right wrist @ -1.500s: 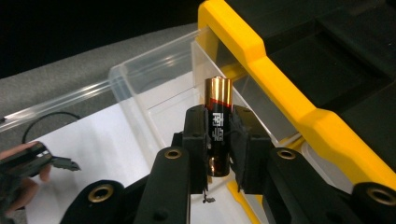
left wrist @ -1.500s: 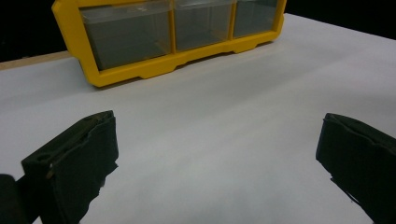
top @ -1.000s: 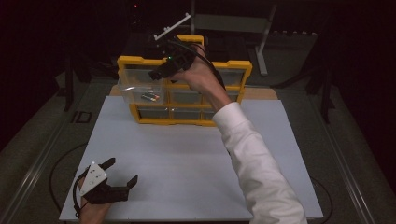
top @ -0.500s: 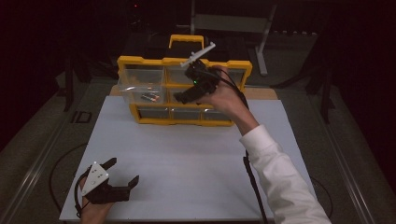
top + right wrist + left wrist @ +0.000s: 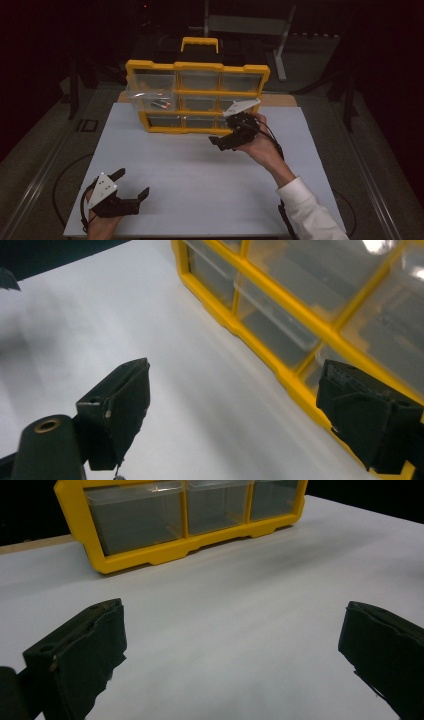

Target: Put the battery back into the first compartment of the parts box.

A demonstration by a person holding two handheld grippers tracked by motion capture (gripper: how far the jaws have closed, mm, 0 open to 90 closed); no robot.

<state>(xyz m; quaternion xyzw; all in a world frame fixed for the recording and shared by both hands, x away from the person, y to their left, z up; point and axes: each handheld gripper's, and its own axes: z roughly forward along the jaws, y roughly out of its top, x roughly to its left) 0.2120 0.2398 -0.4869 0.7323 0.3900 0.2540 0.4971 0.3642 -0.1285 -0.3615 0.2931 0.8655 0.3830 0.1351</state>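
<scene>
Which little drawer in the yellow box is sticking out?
The left drawer of the middle row in the yellow organizer is pulled out toward the table. It has small things inside. The other drawers sit pushed in, flush with the frame.

The drawer cabinet [image 5: 197, 97] stands at upper centre of the high view, on the far edge of the table [image 5: 200, 185]. One drawer [image 5: 150, 97] at its left side is pulled out, with small items inside. The right gripper [image 5: 227, 140] is just before the cabinet's lower right. The left gripper [image 5: 131, 186] is at lower left, well apart.
</scene>
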